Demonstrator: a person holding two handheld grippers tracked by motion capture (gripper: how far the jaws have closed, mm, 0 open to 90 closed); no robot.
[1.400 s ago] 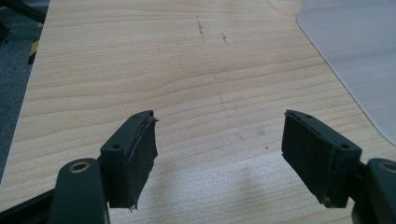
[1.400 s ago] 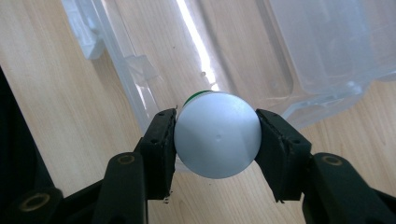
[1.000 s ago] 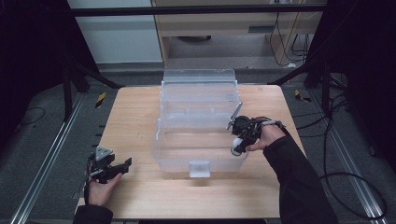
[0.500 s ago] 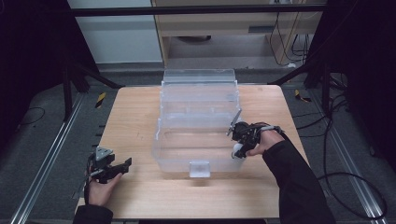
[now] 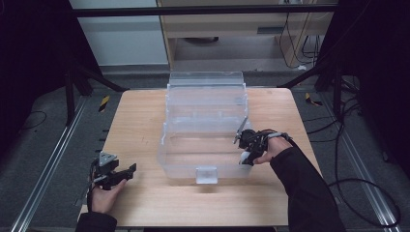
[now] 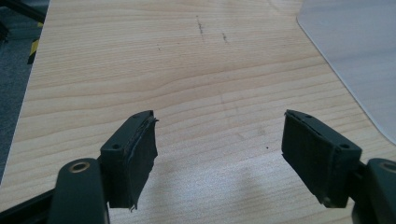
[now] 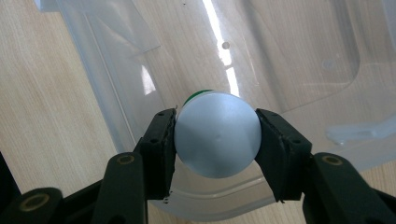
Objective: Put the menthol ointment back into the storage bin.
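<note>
The right gripper (image 7: pixel 215 135) clamps a round white-capped container (image 7: pixel 215 140) over the clear bin (image 5: pixel 205 121), frame centre. At lower left, the left gripper (image 6: pixel 219 154) rests wide open and empty above the counter (image 6: pixel 187 70).

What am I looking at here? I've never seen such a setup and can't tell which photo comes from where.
A person sits at a wooden table, holding a two-jaw gripper in each hand. The high view looks down from above; the other two pictures come from cameras riding on the grippers. On the table stands a clear plastic bin. The left gripper rests near the table's corner, jaws open and empty. The right gripper, at the bin's right edge, is shut on a round white container with a bit of green at its far end, held over the bin.
</note>
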